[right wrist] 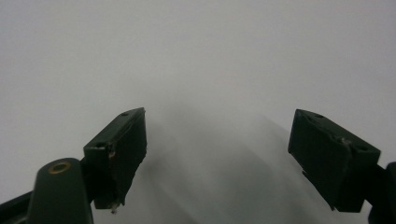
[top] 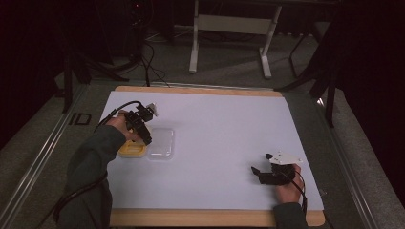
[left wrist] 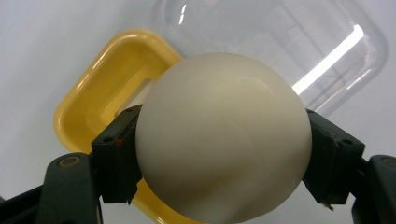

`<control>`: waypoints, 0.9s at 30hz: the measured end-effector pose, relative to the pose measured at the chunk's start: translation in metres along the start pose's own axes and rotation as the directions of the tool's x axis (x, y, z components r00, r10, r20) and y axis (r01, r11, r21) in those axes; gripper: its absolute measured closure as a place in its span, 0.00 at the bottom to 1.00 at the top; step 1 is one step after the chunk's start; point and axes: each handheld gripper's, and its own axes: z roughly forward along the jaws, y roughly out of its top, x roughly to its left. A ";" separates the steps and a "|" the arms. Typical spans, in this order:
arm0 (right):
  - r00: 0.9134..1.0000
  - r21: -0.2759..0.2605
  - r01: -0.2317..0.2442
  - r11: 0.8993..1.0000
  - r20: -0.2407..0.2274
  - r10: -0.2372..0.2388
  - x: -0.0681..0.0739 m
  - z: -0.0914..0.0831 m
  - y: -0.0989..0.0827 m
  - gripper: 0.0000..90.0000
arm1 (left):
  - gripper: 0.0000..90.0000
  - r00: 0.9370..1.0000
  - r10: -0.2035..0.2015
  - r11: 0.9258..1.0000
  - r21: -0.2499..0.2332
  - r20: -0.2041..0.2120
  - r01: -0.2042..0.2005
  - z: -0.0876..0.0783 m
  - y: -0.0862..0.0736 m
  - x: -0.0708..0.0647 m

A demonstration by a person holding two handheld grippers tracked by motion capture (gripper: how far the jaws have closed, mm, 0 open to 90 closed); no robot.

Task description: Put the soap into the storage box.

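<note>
A dim room with dark floor and the white legs of a stand is seen behind a table (top: 200, 217) whose wooden top is covered by a white sheet (top: 219, 138). Near the left edge of the sheet, about midway between the far and near edges, a yellow tray (top: 130, 150) is set, and a clear plastic lid (top: 161, 143) lies just beside it, on the side toward the middle of the table.

The left gripper (top: 145, 139) is held over the yellow tray, pointing down. In the left gripper view a cream-white ball (left wrist: 224, 137) is seen clamped between the two black jaws, the pads pressed against its sides; the yellow tray (left wrist: 107, 102) and the clear plastic lid (left wrist: 289, 51) are seen below and beyond it. Whether the ball touches the tray cannot be told.

The right gripper (top: 261, 164) is rested on the sheet near the right near corner, well apart from the tray. In the right gripper view its jaws are spread wide, with nothing but white sheet (right wrist: 210, 60) between them.
</note>
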 end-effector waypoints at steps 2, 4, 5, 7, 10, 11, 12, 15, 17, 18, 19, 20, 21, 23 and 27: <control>1.000 0.001 0.000 1.000 0.000 0.000 0.000 0.000 0.000 0.21 | 0.28 1.000 -0.007 1.000 -0.001 0.004 0.007 0.001 -0.002 0.002; 1.000 0.002 0.002 1.000 0.000 -0.002 0.000 0.000 0.000 0.21 | 0.28 1.000 -0.010 1.000 -0.004 0.005 0.010 0.001 -0.003 0.004; 1.000 0.003 0.003 1.000 0.000 -0.003 0.000 0.000 0.000 0.21 | 0.28 1.000 -0.015 1.000 -0.006 0.007 0.015 0.001 -0.004 0.004; 1.000 0.002 0.004 1.000 0.001 -0.004 0.000 0.000 0.000 0.21 | 0.28 1.000 -0.013 1.000 -0.003 0.004 0.013 0.001 -0.005 0.005; 1.000 0.002 0.004 1.000 0.000 -0.004 0.000 0.000 0.000 0.21 | 0.28 1.000 -0.025 1.000 -0.001 0.001 0.025 0.001 -0.008 0.008; 1.000 0.003 0.004 1.000 0.000 -0.004 0.000 0.000 0.000 0.21 | 0.28 1.000 -0.026 1.000 -0.002 0.002 0.026 0.001 -0.008 0.009; 1.000 0.003 0.004 1.000 0.000 -0.004 0.000 0.000 0.000 0.21 | 0.28 1.000 -0.023 1.000 -0.001 -0.001 0.023 0.001 -0.009 0.010; 1.000 0.003 0.004 1.000 0.000 -0.004 0.000 0.000 0.000 0.21 | 0.28 1.000 -0.027 1.000 -0.002 0.001 0.027 0.001 -0.010 0.011; 1.000 0.003 0.004 1.000 0.000 -0.004 0.000 0.000 0.000 0.21 | 0.28 0.999 -0.033 0.999 -0.005 0.000 0.033 0.002 -0.012 0.013; 1.000 0.003 0.003 1.000 0.000 -0.003 0.000 0.000 0.000 0.21 | 0.28 0.999 -0.035 0.999 -0.008 0.001 0.035 0.002 -0.012 0.013; 1.000 0.004 0.003 1.000 0.001 -0.003 0.000 0.000 0.000 0.21 | 0.28 0.999 -0.032 0.999 -0.008 0.003 0.032 0.002 -0.013 0.013; 1.000 0.003 0.002 1.000 0.000 -0.002 0.000 0.000 0.000 0.21 | 0.28 1.000 -0.031 0.999 -0.008 0.003 0.031 0.002 -0.013 0.014; 1.000 0.003 0.002 1.000 0.001 -0.002 0.000 0.000 0.000 0.21 | 0.28 0.999 -0.035 0.999 -0.010 0.003 0.035 0.002 -0.014 0.014; 1.000 0.003 0.004 1.000 0.000 -0.004 0.000 0.000 0.000 0.21 | 0.28 0.999 -0.038 0.999 -0.012 0.006 0.038 0.002 -0.015 0.015; 1.000 0.003 0.002 1.000 0.000 -0.002 0.000 0.000 0.000 0.21 | 0.28 0.999 -0.044 0.999 -0.006 0.008 0.044 0.005 -0.016 0.019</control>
